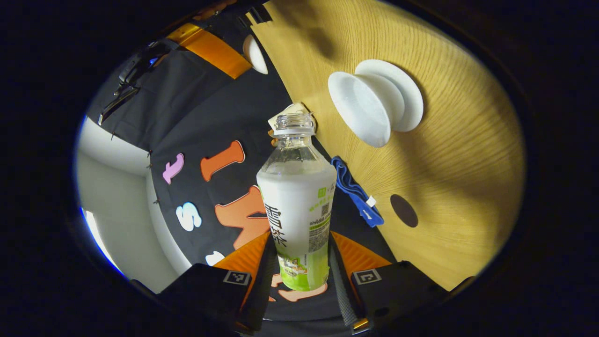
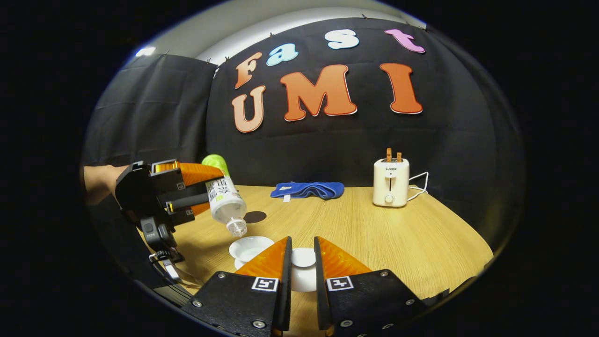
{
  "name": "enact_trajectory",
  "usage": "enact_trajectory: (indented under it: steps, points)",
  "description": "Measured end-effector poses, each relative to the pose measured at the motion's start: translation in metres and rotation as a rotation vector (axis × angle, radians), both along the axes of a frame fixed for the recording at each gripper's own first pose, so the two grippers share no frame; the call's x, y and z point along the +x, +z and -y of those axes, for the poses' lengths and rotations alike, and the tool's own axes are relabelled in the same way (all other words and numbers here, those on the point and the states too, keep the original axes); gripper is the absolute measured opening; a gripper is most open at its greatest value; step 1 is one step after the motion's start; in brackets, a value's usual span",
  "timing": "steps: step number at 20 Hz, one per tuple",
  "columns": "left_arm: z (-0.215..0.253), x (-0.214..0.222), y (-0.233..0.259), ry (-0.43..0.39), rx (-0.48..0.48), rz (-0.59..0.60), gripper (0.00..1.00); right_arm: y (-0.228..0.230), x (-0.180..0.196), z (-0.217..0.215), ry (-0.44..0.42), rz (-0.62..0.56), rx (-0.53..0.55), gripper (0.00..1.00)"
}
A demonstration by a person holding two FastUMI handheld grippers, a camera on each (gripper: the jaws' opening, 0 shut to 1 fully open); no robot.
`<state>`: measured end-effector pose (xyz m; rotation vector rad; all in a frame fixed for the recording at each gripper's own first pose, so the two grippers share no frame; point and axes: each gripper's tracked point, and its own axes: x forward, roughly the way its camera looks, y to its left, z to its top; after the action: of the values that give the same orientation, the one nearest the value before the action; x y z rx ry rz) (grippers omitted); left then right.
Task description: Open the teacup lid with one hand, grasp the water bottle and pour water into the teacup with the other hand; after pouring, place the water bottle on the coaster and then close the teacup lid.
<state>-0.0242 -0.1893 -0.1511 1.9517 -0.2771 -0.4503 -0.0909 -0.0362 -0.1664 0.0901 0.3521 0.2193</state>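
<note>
My left gripper [image 1: 299, 243] is shut on the water bottle [image 1: 297, 196], a clear uncapped bottle with a white and green label. In the right gripper view that left gripper [image 2: 211, 191] tips the bottle [image 2: 224, 200] mouth-down just above the open white teacup [image 2: 250, 247]. The teacup [image 1: 362, 110] stands on a white saucer [image 1: 411, 96] on the wooden table. My right gripper [image 2: 302, 241] is shut on the white teacup lid [image 2: 303, 260], held to the right of the cup. A dark round coaster [image 2: 255, 216] lies behind the cup on the table, also visible as the coaster [image 1: 404, 210].
A blue cloth [image 2: 306, 189] lies folded at the table's back edge. A white toaster [image 2: 390, 182] with its cord stands at the back right. A person's forearm [image 2: 98, 182] reaches in from the left behind the left gripper. Bare wooden tabletop [image 2: 398, 238] spreads to the right.
</note>
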Motion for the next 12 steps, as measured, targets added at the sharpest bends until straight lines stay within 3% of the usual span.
enact_trajectory:
  steps: [2,3,6,9,12]
  points:
    - [-0.005,-0.002,-0.009,0.045,-0.08,-0.07,0.65,-0.001,0.001,-0.004,0.006,-0.007,-0.006,0.23]
    - [-0.005,-0.003,-0.01,0.052,-0.111,-0.089,0.6,-0.001,0.002,-0.006,0.009,-0.008,-0.013,0.23]
    - [-0.016,0.002,-0.011,0.105,-0.255,-0.145,0.6,0.0,0.005,-0.013,0.016,-0.013,-0.016,0.23]
    - [-0.019,0.006,0.006,0.108,-0.498,-0.195,0.65,0.003,0.01,-0.021,0.026,-0.009,-0.006,0.23]
    - [-0.031,0.018,0.037,0.164,-0.778,-0.225,0.6,0.003,0.017,-0.027,0.022,-0.017,-0.018,0.23]
